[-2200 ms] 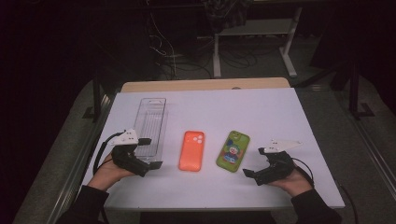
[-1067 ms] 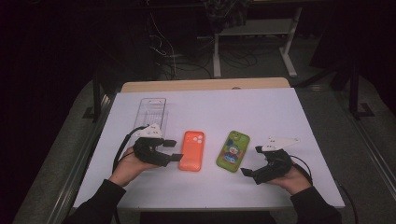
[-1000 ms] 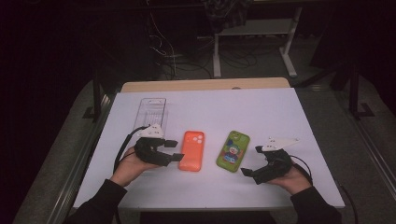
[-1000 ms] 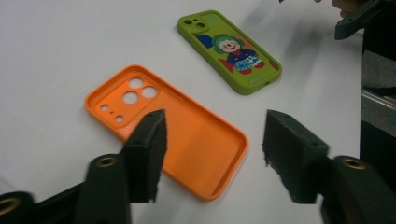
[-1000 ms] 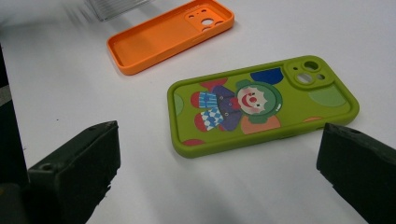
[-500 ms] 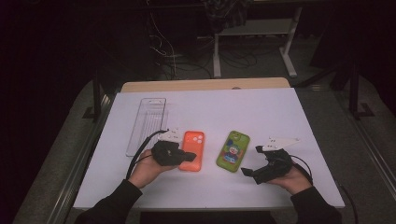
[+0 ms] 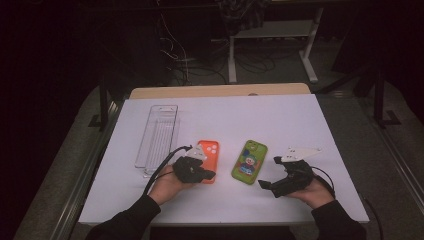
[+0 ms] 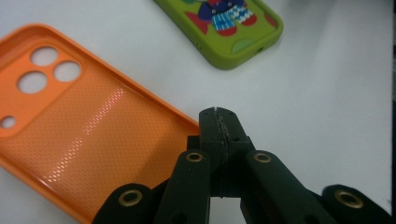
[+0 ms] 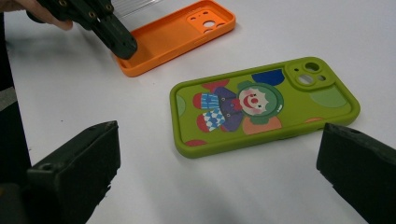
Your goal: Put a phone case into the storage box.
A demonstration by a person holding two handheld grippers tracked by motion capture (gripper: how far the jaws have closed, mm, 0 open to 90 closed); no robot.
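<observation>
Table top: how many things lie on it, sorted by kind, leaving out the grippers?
Phone cases: 2, the orange phone case, lying hollow side up, and the green clown phone case, lying printed side up
Clear plastic trays: 1, the clear tray
Total: 3

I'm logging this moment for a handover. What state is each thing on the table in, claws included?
Orange phone case: lying hollow side up, its near edge pinched by the left claw.
Green phone case: lying clown side up, untouched.
Clear tray: empty, at the table's left.
Left claw: jaws shut on the orange case's rim.
Right claw: jaws wide open, facing the green case.
</observation>
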